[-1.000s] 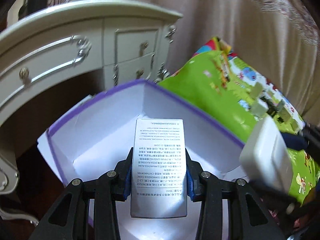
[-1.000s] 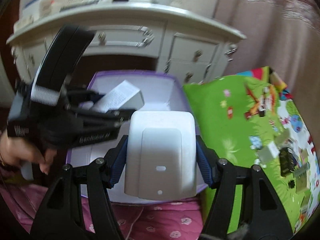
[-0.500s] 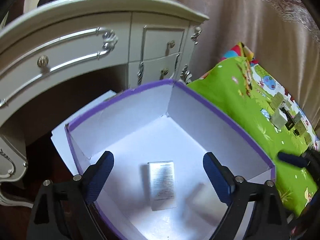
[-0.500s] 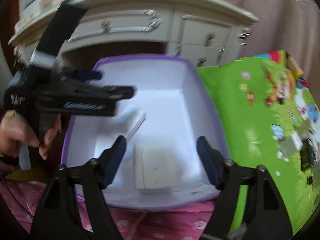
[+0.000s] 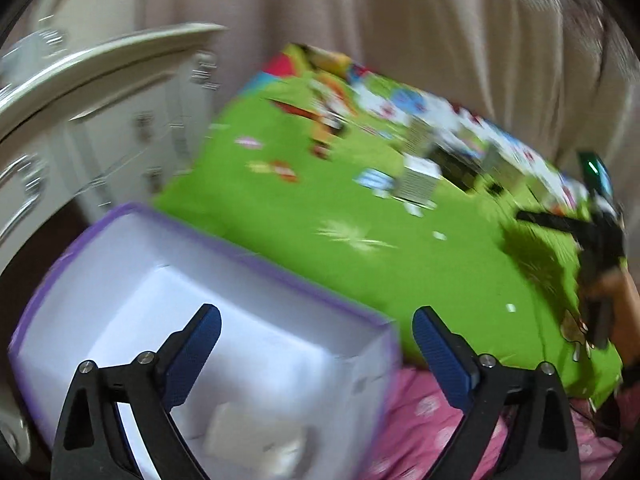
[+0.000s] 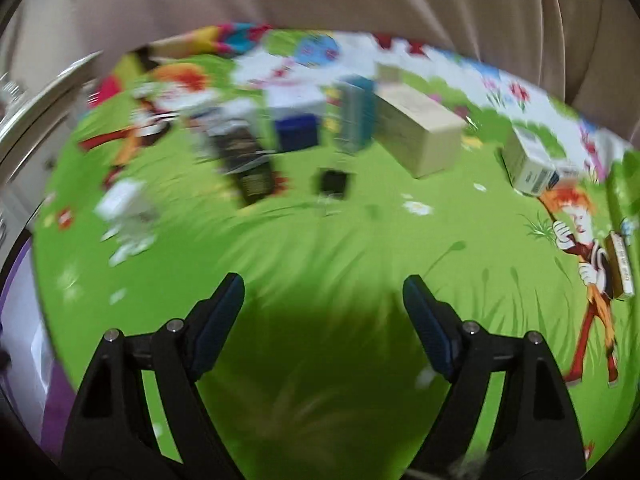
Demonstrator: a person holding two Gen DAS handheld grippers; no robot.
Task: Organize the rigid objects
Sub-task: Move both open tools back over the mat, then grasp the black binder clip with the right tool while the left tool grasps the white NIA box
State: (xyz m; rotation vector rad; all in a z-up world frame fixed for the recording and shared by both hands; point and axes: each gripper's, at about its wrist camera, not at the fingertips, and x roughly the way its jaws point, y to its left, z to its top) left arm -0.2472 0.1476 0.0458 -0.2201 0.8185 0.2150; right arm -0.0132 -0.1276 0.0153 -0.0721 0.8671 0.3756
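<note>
Boxes [image 6: 420,136] well beyond right tool [image 6: 323,300]; both tools spread wide, empty.

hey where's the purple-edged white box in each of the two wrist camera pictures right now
Left wrist: the purple-edged box fills the lower left, partly behind the open left gripper.
Right wrist: only a sliver of the box shows at the far left edge, beside the green play mat.
Shared landmark: the green play mat, touching the box's side.
</note>
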